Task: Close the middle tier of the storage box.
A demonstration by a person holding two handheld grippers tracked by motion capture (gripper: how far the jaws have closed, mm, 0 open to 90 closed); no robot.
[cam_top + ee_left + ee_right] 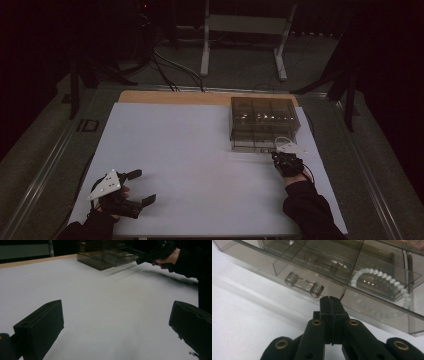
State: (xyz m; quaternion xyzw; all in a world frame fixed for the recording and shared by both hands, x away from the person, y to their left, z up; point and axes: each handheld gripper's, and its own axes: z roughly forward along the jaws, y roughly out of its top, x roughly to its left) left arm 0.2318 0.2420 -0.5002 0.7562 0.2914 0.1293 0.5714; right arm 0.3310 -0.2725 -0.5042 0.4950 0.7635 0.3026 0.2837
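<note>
A smoky clear drawer box (263,122) stands at the table's far right. In the right gripper view its lower drawer front carries a clear bar handle (304,284), and a white bead bracelet (382,275) lies in the compartment to the right of it. My right gripper (331,300) is shut with nothing between its jaws, its tip just below and right of the handle, close to the drawer front; whether it touches I cannot tell. In the high view this gripper (274,156) sits at the box's near right corner. My left gripper (143,186) rests open at the near left, empty.
A white sheet (200,165) covers the table, with a wooden strip (175,96) along its far edge. Cables and a white stand's legs (245,30) lie on the floor beyond. In the left gripper view one drawer (120,256) sticks out of the box towards the right hand.
</note>
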